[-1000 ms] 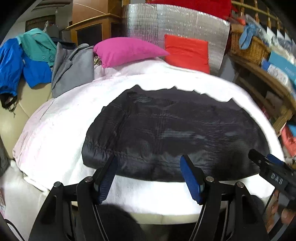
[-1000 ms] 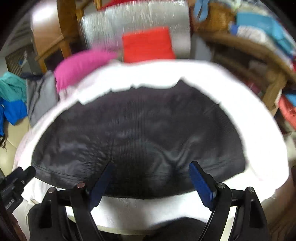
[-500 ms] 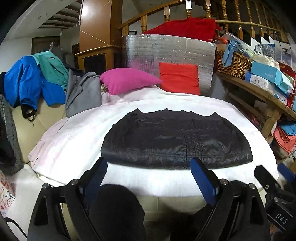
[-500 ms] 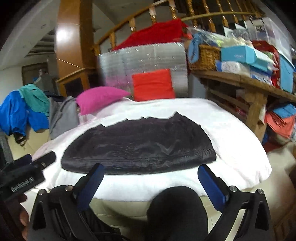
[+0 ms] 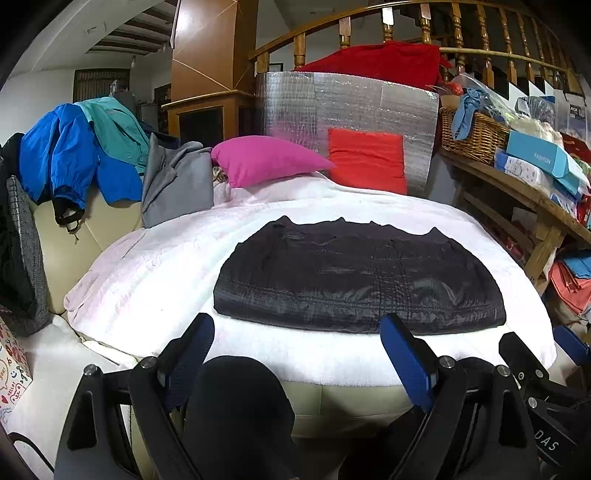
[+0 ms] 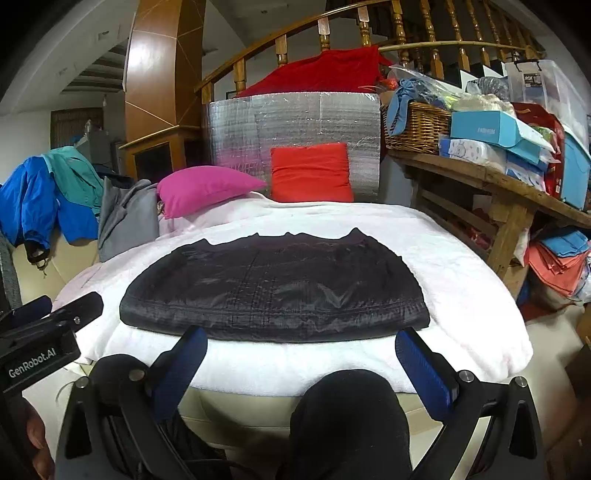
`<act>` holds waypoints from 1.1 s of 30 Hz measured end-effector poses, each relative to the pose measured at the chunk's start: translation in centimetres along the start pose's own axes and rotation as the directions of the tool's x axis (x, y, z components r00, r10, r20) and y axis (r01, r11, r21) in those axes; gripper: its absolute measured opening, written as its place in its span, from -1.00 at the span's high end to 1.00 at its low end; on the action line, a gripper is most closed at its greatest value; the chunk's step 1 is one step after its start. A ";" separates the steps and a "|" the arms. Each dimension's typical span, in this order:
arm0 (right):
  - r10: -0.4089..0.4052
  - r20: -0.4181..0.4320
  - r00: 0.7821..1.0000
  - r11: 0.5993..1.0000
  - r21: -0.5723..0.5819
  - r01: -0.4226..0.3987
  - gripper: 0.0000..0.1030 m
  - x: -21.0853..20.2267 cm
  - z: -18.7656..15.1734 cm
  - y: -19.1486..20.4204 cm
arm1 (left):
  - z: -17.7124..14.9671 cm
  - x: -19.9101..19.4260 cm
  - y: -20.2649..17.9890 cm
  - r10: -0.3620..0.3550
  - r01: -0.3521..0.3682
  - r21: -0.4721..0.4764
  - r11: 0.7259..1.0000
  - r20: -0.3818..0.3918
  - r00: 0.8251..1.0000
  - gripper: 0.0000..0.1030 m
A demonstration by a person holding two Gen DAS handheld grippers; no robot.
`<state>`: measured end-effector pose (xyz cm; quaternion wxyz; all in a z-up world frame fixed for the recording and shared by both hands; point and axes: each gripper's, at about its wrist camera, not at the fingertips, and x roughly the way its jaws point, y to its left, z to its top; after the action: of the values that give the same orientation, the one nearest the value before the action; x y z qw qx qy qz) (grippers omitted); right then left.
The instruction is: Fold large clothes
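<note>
A black jacket (image 5: 358, 280) lies folded flat on the white blanket (image 5: 147, 273) of the bed, close to its near edge. Both the left gripper (image 5: 295, 343) and right gripper (image 6: 299, 350) hang off that edge, fingers spread wide with nothing between them, having just been opening. A pink pillow (image 5: 266, 158) and red cushion (image 5: 365, 160) sit at the far end.

Cluttered indoor room, even light. White blanket (image 5: 155, 273) covers a cream sofa (image 5: 70, 240). Behind it: silver foil panel (image 5: 347, 107) with a red cushion (image 5: 365, 162) leaning on it, pink pillow (image 5: 266, 158) just beside. Wooden stair railing (image 6: 369, 22) curves overhead, red cloth (image 6: 325, 70) draped below it. Wooden shelf (image 6: 491, 181) on the right holds a wicker basket (image 6: 417, 129) and boxes. Blue jacket (image 5: 62, 155) and grey garment (image 5: 177, 181) hang left. Wood-clad column (image 6: 162, 66) behind.
</note>
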<state>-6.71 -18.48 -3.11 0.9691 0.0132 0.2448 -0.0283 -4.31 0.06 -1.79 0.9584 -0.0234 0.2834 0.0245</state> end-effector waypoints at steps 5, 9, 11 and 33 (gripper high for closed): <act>-0.008 0.003 1.000 1.000 -0.010 0.008 -1.00 0.0 0.0 0.1 | -0.1 -0.1 -0.2 0.000 0.000 0.014 1.000 0.006 1.000 -0.77; -0.017 0.003 1.000 1.000 -0.013 0.017 -1.00 0.0 0.0 0.2 | -0.2 -0.1 -0.3 -0.001 0.001 0.019 1.000 0.003 1.000 -0.77; -0.024 0.004 1.000 1.000 -0.010 0.024 -1.00 0.0 0.0 0.1 | -0.2 0.0 -0.3 0.001 -0.001 0.024 1.000 0.002 1.000 -0.77; -0.040 -0.006 0.999 0.999 -0.005 0.040 -1.00 0.1 -0.4 -0.2 | -1.3 0.5 -1.3 -0.020 0.023 0.063 0.998 -0.039 0.999 -0.83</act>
<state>-6.80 -18.70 -3.52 0.9676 0.0062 0.2481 -0.0472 -4.48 -1.28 -3.13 0.9533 0.0034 0.3018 0.0048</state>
